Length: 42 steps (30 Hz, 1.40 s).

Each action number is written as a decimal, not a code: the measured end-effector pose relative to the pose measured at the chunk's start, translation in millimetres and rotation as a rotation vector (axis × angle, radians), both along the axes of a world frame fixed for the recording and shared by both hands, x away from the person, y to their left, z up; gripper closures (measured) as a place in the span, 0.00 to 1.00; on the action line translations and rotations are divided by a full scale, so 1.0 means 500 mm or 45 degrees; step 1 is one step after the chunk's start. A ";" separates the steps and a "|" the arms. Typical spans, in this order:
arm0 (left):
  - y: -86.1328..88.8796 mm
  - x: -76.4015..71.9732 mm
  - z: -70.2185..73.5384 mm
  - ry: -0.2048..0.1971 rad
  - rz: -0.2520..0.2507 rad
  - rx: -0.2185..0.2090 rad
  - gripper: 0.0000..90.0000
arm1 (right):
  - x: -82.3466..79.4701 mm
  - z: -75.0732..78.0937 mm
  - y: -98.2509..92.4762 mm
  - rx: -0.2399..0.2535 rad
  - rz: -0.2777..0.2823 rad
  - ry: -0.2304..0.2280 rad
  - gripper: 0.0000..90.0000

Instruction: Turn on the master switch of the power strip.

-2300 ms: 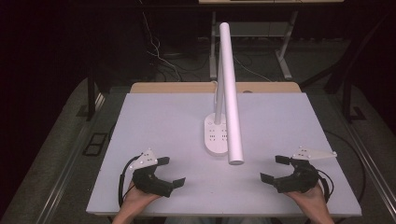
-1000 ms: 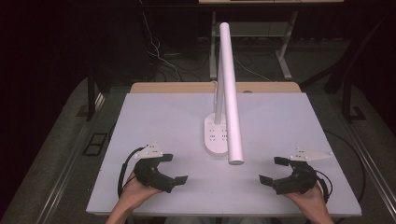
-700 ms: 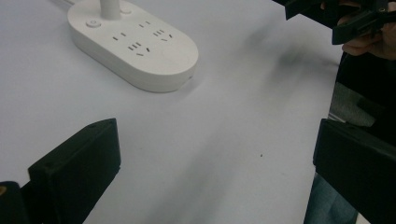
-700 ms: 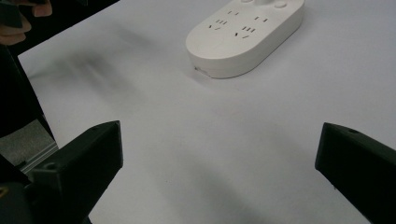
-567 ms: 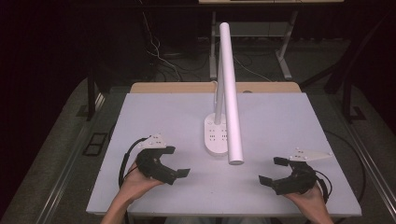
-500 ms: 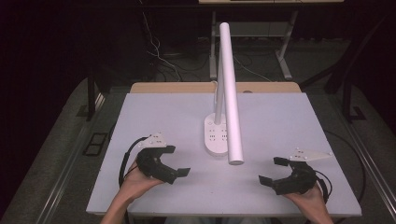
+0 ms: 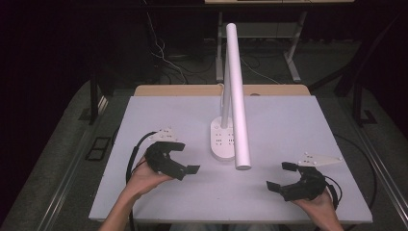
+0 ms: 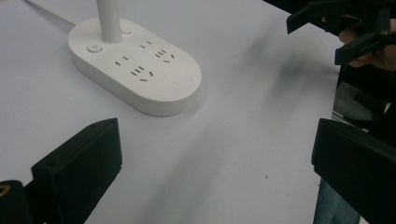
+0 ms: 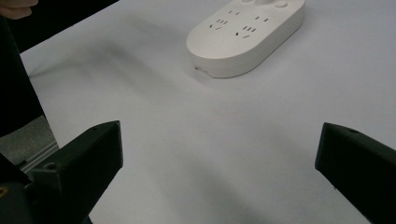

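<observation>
A white table (image 7: 159, 115) is shown, at whose centre a desk lamp (image 7: 235, 91) is set, its oval socket base (image 7: 222, 142) resting flat and its long tube head slanted toward the near side. The left gripper (image 7: 185, 159), held near left just beside the base, is seen wide open and empty. The right gripper (image 7: 280, 176), held near right and well apart from the base, is likewise spread wide with nothing held.
</observation>
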State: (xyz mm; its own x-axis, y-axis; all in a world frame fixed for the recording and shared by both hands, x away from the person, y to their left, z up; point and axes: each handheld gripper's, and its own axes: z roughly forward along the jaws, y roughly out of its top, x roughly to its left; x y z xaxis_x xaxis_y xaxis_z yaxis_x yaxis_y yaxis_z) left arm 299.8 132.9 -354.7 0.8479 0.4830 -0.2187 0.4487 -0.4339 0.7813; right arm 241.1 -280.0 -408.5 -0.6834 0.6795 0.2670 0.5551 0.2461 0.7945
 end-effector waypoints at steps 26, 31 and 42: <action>-0.045 0.085 0.040 0.005 -0.066 0.087 0.03 | -0.001 0.000 -0.003 0.002 -0.014 0.004 0.00; -0.053 0.100 0.045 0.005 -0.065 0.087 0.04 | 0.000 0.000 -0.006 0.000 -0.020 0.000 0.00; -0.067 0.138 0.044 0.003 -0.077 0.124 0.07 | 0.000 0.000 -0.008 -0.001 -0.021 -0.004 0.00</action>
State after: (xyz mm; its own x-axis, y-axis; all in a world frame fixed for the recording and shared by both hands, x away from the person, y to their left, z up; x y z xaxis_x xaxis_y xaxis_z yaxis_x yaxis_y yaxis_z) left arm 369.0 99.4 -332.8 0.8757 0.4499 -0.1753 0.4211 -0.5341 0.7331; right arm 241.0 -284.1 -408.3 -0.6728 0.6910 0.2643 0.5568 0.2377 0.7959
